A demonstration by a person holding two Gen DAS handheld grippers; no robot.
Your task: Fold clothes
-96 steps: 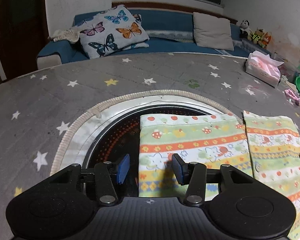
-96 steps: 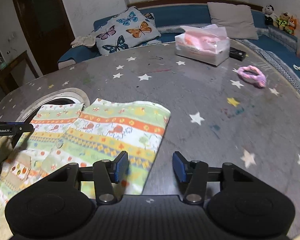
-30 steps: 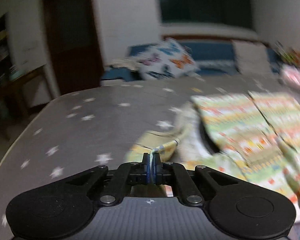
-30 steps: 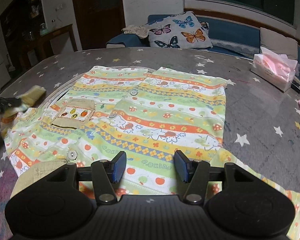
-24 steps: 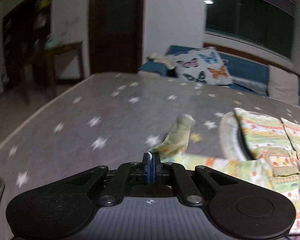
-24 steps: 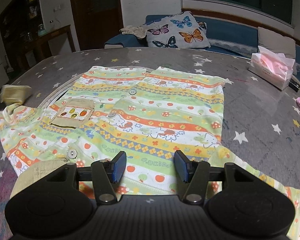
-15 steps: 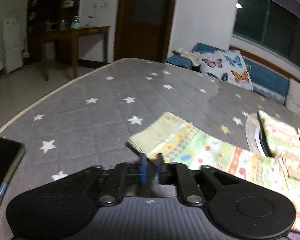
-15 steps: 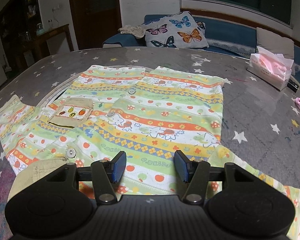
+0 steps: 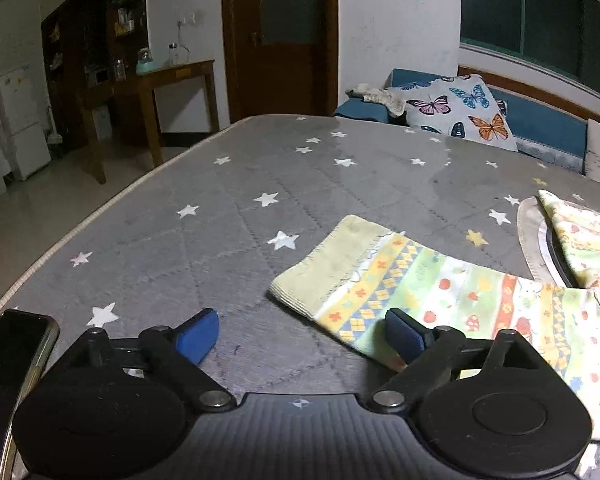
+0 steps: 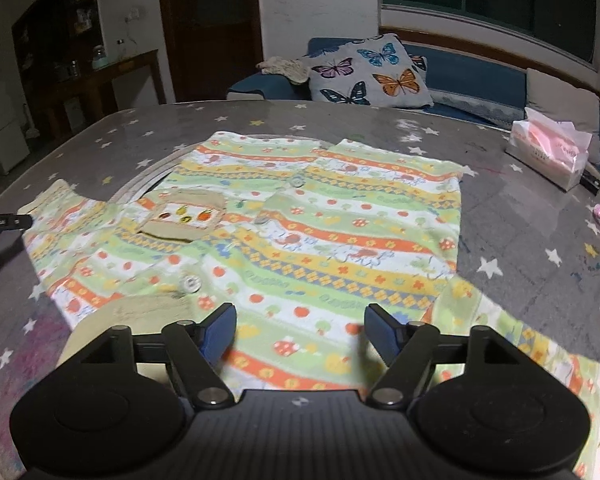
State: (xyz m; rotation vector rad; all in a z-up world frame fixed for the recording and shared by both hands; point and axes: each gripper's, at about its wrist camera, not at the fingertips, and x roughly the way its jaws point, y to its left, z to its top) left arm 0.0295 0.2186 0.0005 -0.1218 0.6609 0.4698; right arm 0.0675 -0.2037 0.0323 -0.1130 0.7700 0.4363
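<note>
Child's cotton shirt with green, orange and yellow printed stripes (image 10: pixel 324 236) lies spread flat, front up, on the grey star-print table cover (image 10: pixel 520 208), covering most of its middle. Beige chest pocket with fruit print (image 10: pixel 182 218) on the shirt's left side in the right wrist view; white buttons down the middle. One sleeve with pale yellow ribbed cuff (image 9: pixel 380 276) stretched out flat to the side on the table.

Left gripper (image 9: pixel 300 332): jaws opening, spread wide, nothing between the pads; its right blue pad sits just above the sleeve edge, contact unclear. Right gripper (image 10: pixel 300 330): jaws opening, spread, low over the shirt's near part, pinching nothing.

Black phone (image 9: pixel 8 356) near the table edge by the left gripper. Pink tissue pack (image 10: pixel 552 156) at far right. Butterfly-print cushion (image 10: pixel 368 74) on the blue sofa behind.
</note>
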